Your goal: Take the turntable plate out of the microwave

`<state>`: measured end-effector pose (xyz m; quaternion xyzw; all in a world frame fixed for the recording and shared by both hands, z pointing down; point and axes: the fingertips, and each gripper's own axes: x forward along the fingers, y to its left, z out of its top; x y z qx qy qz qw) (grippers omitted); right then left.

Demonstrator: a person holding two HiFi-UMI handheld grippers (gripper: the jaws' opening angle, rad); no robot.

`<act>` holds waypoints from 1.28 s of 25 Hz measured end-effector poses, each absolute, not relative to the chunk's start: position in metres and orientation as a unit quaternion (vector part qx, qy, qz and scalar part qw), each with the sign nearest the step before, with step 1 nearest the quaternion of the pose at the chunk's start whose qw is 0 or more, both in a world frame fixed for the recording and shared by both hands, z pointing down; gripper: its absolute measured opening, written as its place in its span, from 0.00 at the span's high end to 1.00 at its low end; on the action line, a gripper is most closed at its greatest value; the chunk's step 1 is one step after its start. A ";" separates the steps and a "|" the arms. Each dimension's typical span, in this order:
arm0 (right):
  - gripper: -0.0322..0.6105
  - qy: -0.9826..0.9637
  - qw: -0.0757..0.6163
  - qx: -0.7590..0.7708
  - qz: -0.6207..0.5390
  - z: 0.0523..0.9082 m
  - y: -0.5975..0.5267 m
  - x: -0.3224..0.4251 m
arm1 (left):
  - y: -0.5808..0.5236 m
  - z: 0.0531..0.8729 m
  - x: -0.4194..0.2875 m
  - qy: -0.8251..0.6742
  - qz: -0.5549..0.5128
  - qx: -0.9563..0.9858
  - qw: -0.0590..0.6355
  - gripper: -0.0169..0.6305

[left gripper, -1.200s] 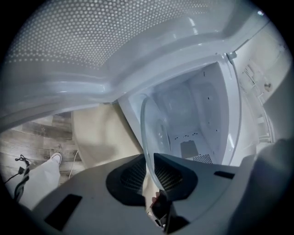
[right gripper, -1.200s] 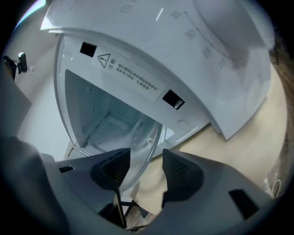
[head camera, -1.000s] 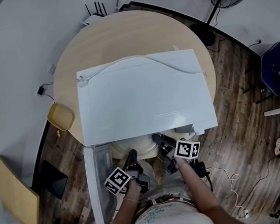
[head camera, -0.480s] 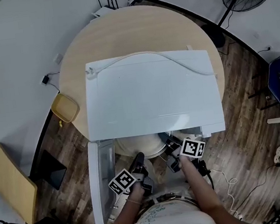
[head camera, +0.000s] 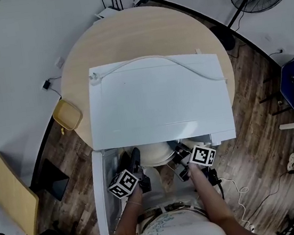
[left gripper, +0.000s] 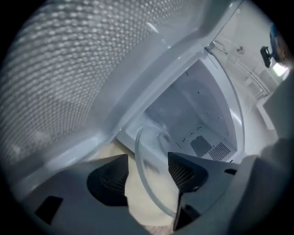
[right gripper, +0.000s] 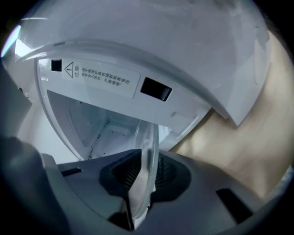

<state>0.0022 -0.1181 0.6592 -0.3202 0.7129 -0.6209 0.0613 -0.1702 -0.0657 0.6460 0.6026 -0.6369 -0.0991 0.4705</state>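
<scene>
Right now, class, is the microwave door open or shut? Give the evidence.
Open. The door stands swung out at the left of the microwave, and both gripper views look into its inside, past the glass plate.

head view: bright, even room light, soft shadows only, dark under the microwave (head camera: 158, 99) front. strong fisheye, floor (head camera: 255, 127) bends at the edges. both gripper views: black round vignette, dimmer. left gripper view smeared by motion, door mesh (left gripper: 69, 69) blurry up close, 1 blown-out spot top right. right gripper view sharper; turntable plate (right gripper: 148, 151) rim near the lens is soft.
</scene>
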 end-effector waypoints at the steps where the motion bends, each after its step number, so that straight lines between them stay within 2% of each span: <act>1: 0.87 0.713 0.061 -0.319 -0.621 0.659 -0.118 0.002 | -0.072 0.645 -0.174 -0.643 -0.099 0.602 0.463 0.57; 8: 0.86 0.724 0.047 -0.318 -0.611 0.658 -0.116 0.001 | -0.097 0.651 -0.187 -0.666 -0.117 0.574 0.462 0.58; 11: 0.83 0.739 0.023 -0.329 -0.587 0.660 -0.116 0.002 | -0.093 0.655 -0.191 -0.678 -0.107 0.563 0.461 0.73; 17: 0.74 0.770 -0.030 -0.374 -0.515 0.660 -0.118 0.011 | -0.092 0.655 -0.189 -0.672 -0.103 0.562 0.472 0.78; 32: 0.80 0.770 0.040 -0.383 -0.508 0.644 -0.108 0.020 | -0.068 0.644 -0.183 -0.649 -0.113 0.590 0.468 0.81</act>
